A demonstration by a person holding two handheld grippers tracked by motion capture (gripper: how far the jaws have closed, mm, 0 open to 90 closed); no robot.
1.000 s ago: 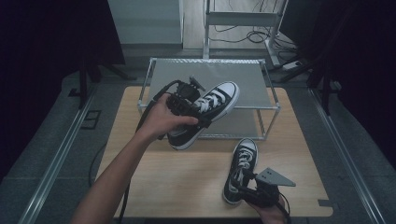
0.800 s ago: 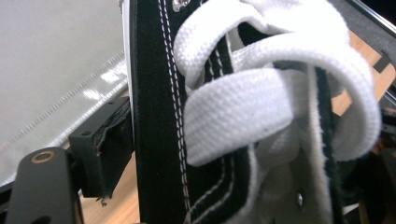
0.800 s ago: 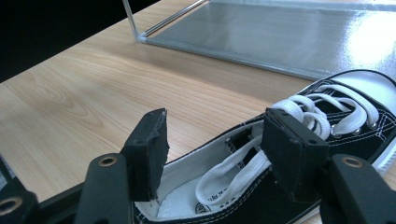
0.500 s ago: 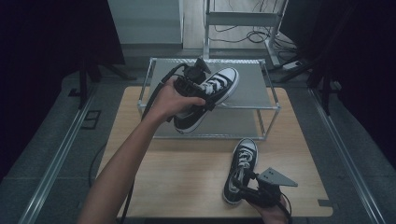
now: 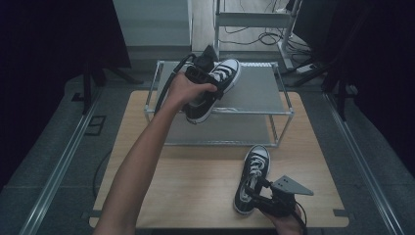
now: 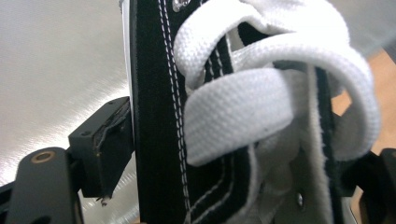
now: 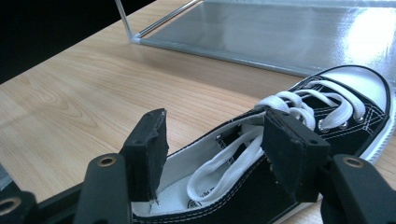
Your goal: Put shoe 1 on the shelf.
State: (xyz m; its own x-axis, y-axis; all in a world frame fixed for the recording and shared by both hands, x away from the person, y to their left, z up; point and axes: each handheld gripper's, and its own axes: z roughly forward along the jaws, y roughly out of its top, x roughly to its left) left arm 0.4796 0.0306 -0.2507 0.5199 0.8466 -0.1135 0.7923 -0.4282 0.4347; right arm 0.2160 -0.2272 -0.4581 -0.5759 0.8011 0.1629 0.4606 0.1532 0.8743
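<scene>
The work in hand looks like putting a pair of sneakers onto the metal shelf rack, and I judge it roughly half done. At the left, the left gripper holds the first sneaker over the rack's top shelf, toe tilted up and away; the shoe is raised, and whether its sole touches the shelf I cannot tell; in the left gripper view the jaws are clamped on the shoe's black laced side, one pad pressed against the outside of the canvas, the white laces just beyond it; the brushed metal of the shelf lies past the fingers.

The rack's lower shelf carries nothing that I can see; the upper one has only the held shoe above it.

To the right, the second sneaker lies upright on the wooden table, in front of the rack; the right gripper sits at its heel, jaws apart; in the right gripper view one finger stands outside the heel opening and the other over the far side, the shoe's collar between them, not yet pinched. Left to do, by my reckoning: release the first shoe on the shelf, then close on and lift the second.
</scene>
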